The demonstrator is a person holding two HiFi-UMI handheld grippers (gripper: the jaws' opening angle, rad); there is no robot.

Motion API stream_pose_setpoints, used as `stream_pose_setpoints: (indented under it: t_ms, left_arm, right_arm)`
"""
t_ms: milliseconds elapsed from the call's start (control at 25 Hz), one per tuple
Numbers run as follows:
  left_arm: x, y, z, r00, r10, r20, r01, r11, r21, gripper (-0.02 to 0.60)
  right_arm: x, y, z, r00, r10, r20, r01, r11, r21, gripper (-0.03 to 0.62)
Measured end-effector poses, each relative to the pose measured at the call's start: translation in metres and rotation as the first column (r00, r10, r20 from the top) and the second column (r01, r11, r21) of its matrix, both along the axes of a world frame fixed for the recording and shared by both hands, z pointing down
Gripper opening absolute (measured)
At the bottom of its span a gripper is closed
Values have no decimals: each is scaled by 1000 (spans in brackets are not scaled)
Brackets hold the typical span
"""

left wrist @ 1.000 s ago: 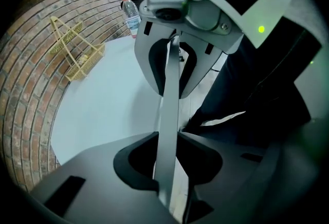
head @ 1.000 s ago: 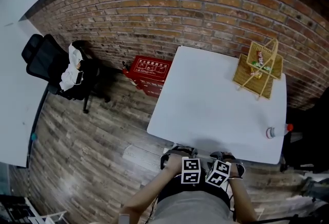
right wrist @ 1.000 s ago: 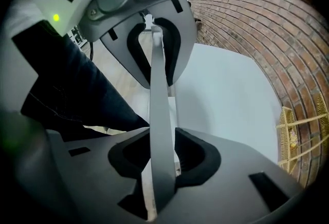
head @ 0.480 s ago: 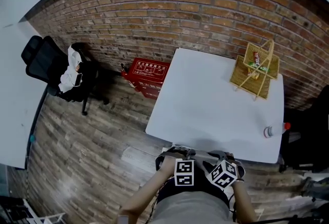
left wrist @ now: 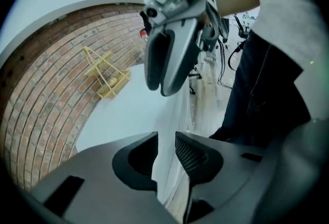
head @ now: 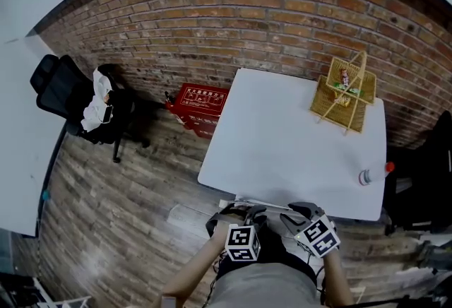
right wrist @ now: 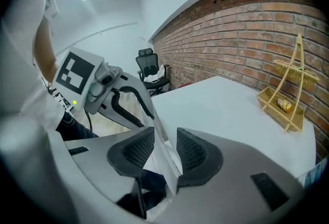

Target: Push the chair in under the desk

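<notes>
Far left: second white tabletop (head: pixel 18 123), edge only. Beside it, black office chair (head: pixel 60 84) – the one chair plainly seen – standing on the wooden floor (head: pixel 120 200) close to the brick wall (head: pixel 233 10), white cloth (head: pixel 95 98) heaped on its seat; well apart from the centre desk and from both tools. Whether anything sits beneath the centre desk cannot be told, as its top covers that space. Red box (head: pixel 201 98): on the floor against the wall, just left of the desk's far left corner. White desk (head: pixel 282 137): centre, far edge near the wall. Left gripper (left wrist: pixel 165 138): at the desk's near edge, jaws a narrow gap apart and just eased wider, grasping nothing – only the desk edge shows beyond the gap. Right gripper (right wrist: pixel 165 133): just beside the left, jaws parted and lately drawing closer, released, nothing pressed between the pads. Wicker rack (head: pixel 342 91): upright on the desk's far right corner, small items inside. Bottle (head: pixel 371 175): lying on the desk's near right edge. Dark shape right of the desk: not identifiable.
</notes>
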State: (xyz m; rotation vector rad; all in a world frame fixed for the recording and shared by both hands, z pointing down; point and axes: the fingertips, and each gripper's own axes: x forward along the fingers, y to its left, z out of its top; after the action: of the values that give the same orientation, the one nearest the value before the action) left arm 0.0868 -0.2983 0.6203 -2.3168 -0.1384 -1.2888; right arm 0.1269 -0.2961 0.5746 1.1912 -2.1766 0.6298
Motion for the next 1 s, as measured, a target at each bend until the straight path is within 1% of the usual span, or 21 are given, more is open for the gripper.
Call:
stream_pose_setpoints:
  t_ms: [80,120,200,240,320,360,400,480,560,600,680,760,840,920,1000]
  left_arm:
    - [5,0,-23,994,-61,-91,55,997,-63,114]
    - [9,-2,-33,986,-96,-134,83,991,-104,112]
    - [16,-8,-56,960,-176,-218,135,972,-192,112]
    - [21,-13,-68,938,-222,-265,162,959,-231,106]
    - [30,-26,-93,880,-311,-360,217,936,-277,51]
    - [34,-33,-105,848,-344,-402,243,928,-281,40]
    - [37,-39,-116,820,-368,-439,266,924,-276,30]
    - [44,-47,-133,771,-393,-501,295,918,-266,26]
    - [50,-51,-146,726,-418,-546,306,908,-288,26]
    - [52,-53,-151,701,-436,-564,310,899,-311,26]
    - [56,-57,-160,643,-486,-592,320,873,-368,26]
    - [60,-62,-171,582,-536,-611,330,843,-425,20]
    - [63,-68,-180,528,-576,-625,343,817,-463,17]
    - [64,-72,-185,486,-600,-635,358,800,-482,17]
    - [65,-74,-187,461,-616,-639,367,788,-495,17]
  right_arm:
    - [7,-3,-5,999,40,4,-40,999,36,124]
    - [10,-5,-9,998,64,9,-65,996,60,106]
    - [18,-12,-23,992,125,21,-127,984,122,63]
    - [23,-16,-30,987,156,27,-159,975,155,44]
    - [31,-21,-42,978,205,47,-211,956,204,32]
    - [35,-23,-46,973,224,59,-231,948,218,28]
    - [38,-25,-50,968,242,69,-252,940,230,26]
    - [46,-28,-59,954,287,85,-299,920,254,21]
    - [53,-32,-71,934,339,108,-356,893,275,20]
    - [56,-33,-75,924,361,125,-382,880,283,18]
    - [62,-34,-83,902,399,164,-430,852,298,18]
    - [69,-34,-94,874,441,205,-486,812,324,17]
    - [73,-33,-103,854,463,237,-520,777,354,15]
    - [76,-32,-106,845,472,252,-535,758,373,15]
    - [78,-30,-105,839,481,254,-544,750,378,15]
